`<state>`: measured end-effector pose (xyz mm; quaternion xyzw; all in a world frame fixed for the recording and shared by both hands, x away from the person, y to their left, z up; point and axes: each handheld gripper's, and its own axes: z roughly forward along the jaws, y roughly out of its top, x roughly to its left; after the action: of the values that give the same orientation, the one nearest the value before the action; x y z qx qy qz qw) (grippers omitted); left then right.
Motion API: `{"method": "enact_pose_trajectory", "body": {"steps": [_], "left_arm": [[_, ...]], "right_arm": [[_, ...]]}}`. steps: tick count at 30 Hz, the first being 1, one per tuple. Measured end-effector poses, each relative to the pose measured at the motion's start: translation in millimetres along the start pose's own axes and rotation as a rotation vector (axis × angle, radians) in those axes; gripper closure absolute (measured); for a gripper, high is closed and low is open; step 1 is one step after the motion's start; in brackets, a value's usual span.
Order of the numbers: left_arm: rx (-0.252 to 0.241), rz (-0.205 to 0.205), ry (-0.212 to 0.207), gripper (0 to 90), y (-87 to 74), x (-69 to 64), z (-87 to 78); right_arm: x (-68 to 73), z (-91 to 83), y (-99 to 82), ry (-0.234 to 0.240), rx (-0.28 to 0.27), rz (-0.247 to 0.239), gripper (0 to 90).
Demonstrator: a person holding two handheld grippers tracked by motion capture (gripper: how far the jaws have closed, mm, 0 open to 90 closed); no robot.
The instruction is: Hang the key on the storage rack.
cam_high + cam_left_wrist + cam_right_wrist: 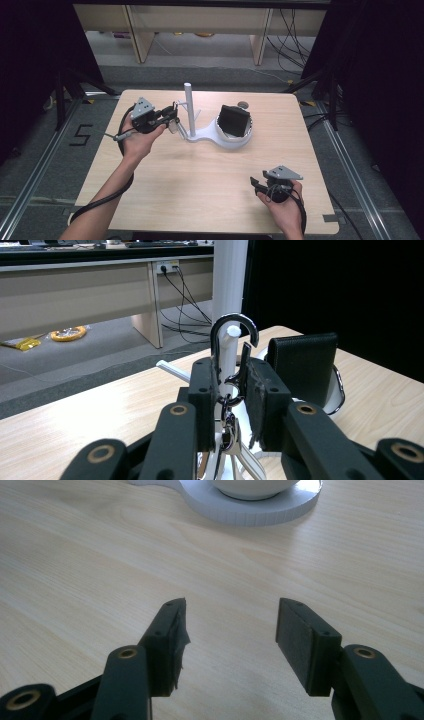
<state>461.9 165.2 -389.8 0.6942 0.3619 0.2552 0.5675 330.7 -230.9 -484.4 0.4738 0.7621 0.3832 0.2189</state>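
While the left gripper (172, 116) sits toward the far left part of the table (165, 185), its jaws are closed on a silver metal hook (233, 347), whose curved top loops over a small white peg (231, 335) of the white stand (220, 135). The stand's tall post (189, 107) rises just beyond the jaws, close on the gripper's right side in the high view, so it crowds that approach. The stand's round base lies near the middle of the far edge and carries a black wallet-like case (235, 121), standing upright and leaning in a white ring with a chrome rim. A small dark round object (243, 104) lies behind the stand by the far edge; what it is cannot be told.

The right gripper (256, 183) hovers near the near right corner, jaws spread wide and holding nothing; in the right gripper view bare wood lies between its pads (295, 640), with the stand's base ahead at the top.

The whole near half of the table between the two hands is open. Beyond the far edge stand wooden desk legs (142, 37) and cables (295, 35) on the floor.
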Motion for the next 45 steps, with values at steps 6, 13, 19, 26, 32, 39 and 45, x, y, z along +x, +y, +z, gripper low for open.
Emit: {"method": "enact_pose_trajectory", "body": {"steps": [6, 13, 19, 26, 32, 39, 45], "left_arm": [[0.001, -0.004, 0.003, 74.0, -0.7, -0.5, 3.7], [0.005, -0.001, -0.001, 73.9, 2.5, -3.3, 6.7], [0.011, 0.001, 0.0, 73.9, 3.1, -4.2, 10.3], [0.019, 0.002, 0.002, 73.9, 3.1, -5.3, 14.3], [0.031, 0.005, 0.005, 73.8, 0.7, -5.2, 17.2], [0.034, 0.003, 0.011, 73.8, -0.8, -5.3, 20.6], [0.036, 0.003, 0.017, 73.6, -2.5, -5.0, 23.3]], "right_arm": [[-0.5, 0.0, -0.2, 0.0, 0.0, -0.003, 47.0], [0.6, 0.8, -0.4, 0.017, 0.008, 0.017, 47.0], [-0.8, -0.1, -0.3, 0.003, 0.0, -0.001, 47.0], [-0.5, 0.6, -0.6, 0.006, -0.001, 0.003, 46.9], [0.0, 1.7, -1.2, 0.011, -0.002, 0.013, 47.0], [1.0, 1.0, -1.1, 0.012, 0.012, 0.016, 46.9], [0.7, 2.2, -1.7, 0.019, 0.004, 0.015, 46.9]]}}
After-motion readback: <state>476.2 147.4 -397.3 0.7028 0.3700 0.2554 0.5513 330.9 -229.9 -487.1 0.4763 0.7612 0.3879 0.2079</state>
